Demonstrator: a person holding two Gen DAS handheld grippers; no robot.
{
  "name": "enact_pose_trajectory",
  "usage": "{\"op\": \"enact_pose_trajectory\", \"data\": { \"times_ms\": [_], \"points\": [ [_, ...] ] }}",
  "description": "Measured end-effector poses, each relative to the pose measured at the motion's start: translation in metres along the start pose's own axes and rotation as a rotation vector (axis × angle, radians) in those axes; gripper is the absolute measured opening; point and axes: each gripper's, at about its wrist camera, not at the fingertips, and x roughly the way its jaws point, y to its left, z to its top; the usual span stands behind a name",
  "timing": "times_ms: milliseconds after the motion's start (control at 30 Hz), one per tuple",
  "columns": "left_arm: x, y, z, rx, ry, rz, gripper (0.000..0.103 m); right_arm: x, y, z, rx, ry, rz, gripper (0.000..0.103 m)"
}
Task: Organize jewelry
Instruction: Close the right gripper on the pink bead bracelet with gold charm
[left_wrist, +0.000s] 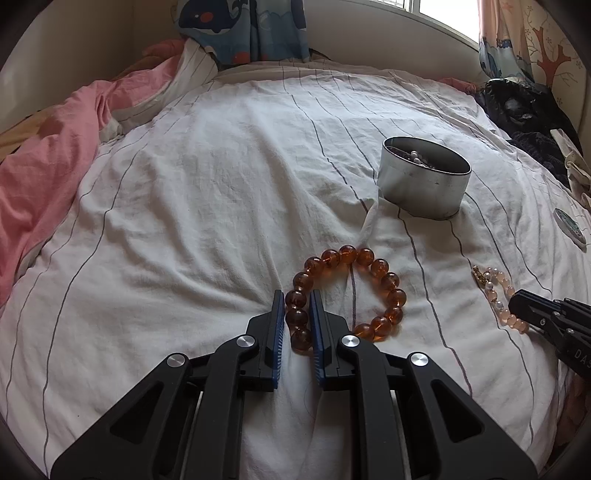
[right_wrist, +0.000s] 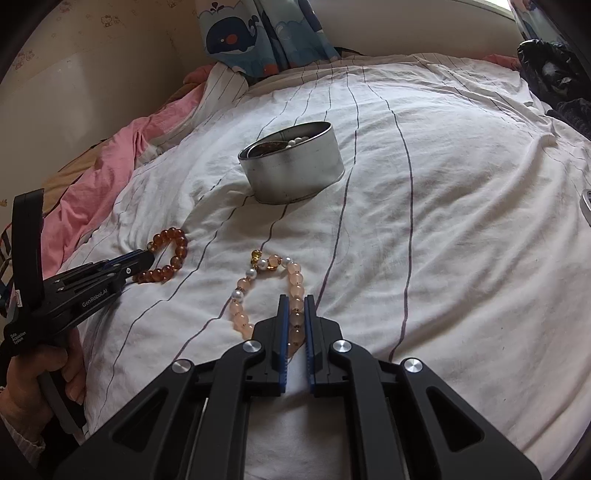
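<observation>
An amber bead bracelet (left_wrist: 388, 280) lies as a ring on the white striped sheet (left_wrist: 207, 192). My left gripper (left_wrist: 296, 297) is shut on its near-left beads, and the blue pads sit against both sides of them. To the right lies a pink and pearl bead bracelet (right_wrist: 240, 310), and my right gripper (right_wrist: 296, 298) is shut on that bracelet's right strand. A round metal tin (left_wrist: 424, 192) stands farther back with pearls and dark beads inside. In the right wrist view the tin (right_wrist: 295, 177) is beyond both bracelets, and the left gripper (right_wrist: 149, 256) rests at the amber bracelet (right_wrist: 177, 251).
A round lid (left_wrist: 570, 225) lies at the sheet's right edge. A pink blanket (left_wrist: 48, 166) is bunched at the left, and dark clothes (left_wrist: 524, 110) are piled at the back right. A whale-print curtain (left_wrist: 240, 29) hangs behind the bed. A person's hand (right_wrist: 37, 376) holds the left gripper's handle.
</observation>
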Motion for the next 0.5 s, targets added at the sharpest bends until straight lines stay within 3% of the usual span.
{"op": "enact_pose_trajectory", "data": {
  "times_ms": [100,233,367,500],
  "points": [
    [0.0001,0.0001,-0.0001,0.0,0.001,0.007,0.015,0.0016,0.0057,-0.0008,-0.03,-0.006,-0.015,0.035],
    [0.0011,0.0013,0.0002,-0.005,0.004,0.011,0.017,0.0046,0.0078,-0.0011,-0.046,0.006,-0.026,0.036],
    [0.0018,0.0002,0.001,-0.002,0.004,0.02,0.019,0.0052,0.0052,-0.0008,-0.033,0.011,-0.012,0.031],
    [0.002,0.0,0.0009,-0.002,0.004,0.023,0.021,0.0039,0.0026,-0.0003,-0.016,0.01,0.002,0.012]
  ]
}}
